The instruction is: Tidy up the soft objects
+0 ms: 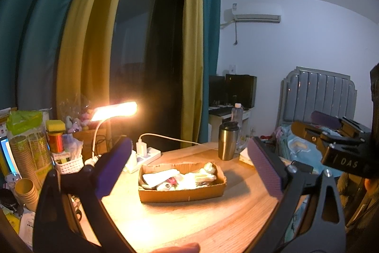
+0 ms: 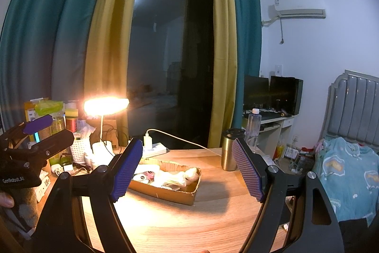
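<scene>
Bedroom desk [image 1: 189,224], lamp-lit | cardboard tray [image 1: 181,192] mid-frame holds the soft objects [image 1: 189,178], piled to stay contained | my left gripper [image 1: 189,165] spread wide, empty, hovers facing tray | my right gripper [image 2: 187,167] likewise released, nothing held | steel tumbler [image 2: 228,149] stands behind tray, clear of reach.
</scene>
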`<state>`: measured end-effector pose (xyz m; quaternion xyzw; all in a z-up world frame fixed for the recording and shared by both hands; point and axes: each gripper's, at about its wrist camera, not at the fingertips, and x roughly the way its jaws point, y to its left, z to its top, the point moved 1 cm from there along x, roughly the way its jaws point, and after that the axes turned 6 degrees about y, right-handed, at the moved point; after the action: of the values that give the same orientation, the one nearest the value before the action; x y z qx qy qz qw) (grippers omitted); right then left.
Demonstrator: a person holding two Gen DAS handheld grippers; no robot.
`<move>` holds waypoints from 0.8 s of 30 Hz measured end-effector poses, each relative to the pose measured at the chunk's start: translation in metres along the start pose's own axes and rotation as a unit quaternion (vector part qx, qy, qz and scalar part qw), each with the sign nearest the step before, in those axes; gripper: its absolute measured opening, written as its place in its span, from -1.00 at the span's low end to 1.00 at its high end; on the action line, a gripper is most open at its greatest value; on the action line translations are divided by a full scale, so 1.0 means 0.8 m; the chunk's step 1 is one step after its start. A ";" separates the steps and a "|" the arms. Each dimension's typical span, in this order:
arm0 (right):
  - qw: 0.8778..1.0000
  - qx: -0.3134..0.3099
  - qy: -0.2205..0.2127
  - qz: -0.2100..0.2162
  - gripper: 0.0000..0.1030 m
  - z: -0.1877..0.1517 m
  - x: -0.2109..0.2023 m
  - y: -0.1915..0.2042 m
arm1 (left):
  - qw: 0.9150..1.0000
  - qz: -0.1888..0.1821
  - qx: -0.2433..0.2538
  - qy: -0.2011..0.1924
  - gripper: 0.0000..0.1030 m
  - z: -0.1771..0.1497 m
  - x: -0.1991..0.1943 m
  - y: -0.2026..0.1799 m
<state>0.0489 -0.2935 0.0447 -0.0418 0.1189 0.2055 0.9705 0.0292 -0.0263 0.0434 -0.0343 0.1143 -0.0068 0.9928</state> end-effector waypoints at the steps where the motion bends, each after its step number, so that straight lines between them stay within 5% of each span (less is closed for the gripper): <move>1: 1.000 0.001 0.000 0.000 0.57 0.000 0.000 0.000 | 1.000 0.000 0.000 0.000 0.92 0.000 0.000 0.000; 24: 1.000 0.002 0.002 0.002 0.57 0.001 -0.001 0.000 | 1.000 0.001 0.000 0.000 0.92 -0.001 -0.002 0.000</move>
<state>0.0485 -0.2936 0.0460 -0.0403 0.1218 0.2071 0.9699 0.0277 -0.0266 0.0428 -0.0339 0.1141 -0.0054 0.9929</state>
